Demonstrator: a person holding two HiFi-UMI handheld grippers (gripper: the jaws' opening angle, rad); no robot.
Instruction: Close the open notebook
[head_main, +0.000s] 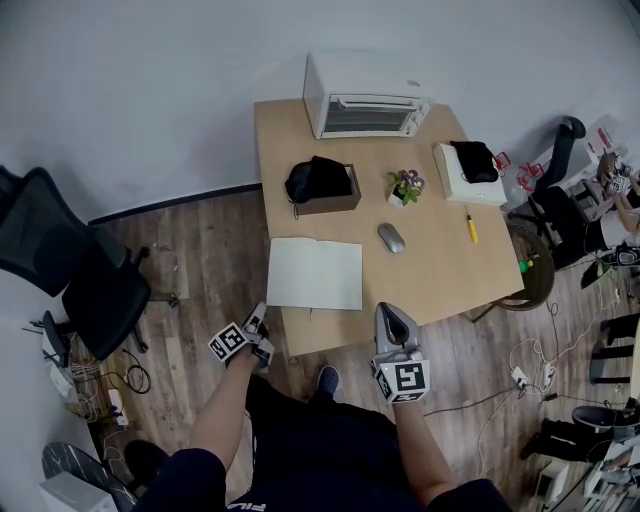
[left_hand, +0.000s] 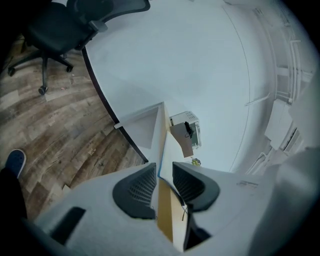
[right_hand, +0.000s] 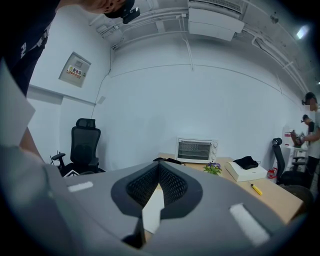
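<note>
The white notebook lies flat near the front left of the wooden table, with a faint fold line down its middle. My left gripper is at the notebook's front left corner, rolled onto its side. In the left gripper view its jaws stand open, with the notebook's thin edge and the table edge in the gap and the pads clear of them. My right gripper hovers over the table's front edge, right of the notebook. Its fingertips are shut with nothing between them.
Behind the notebook are a brown box with a black bag, a grey mouse, a small plant, a yellow pen, a white box and a toaster oven. Black office chairs stand left.
</note>
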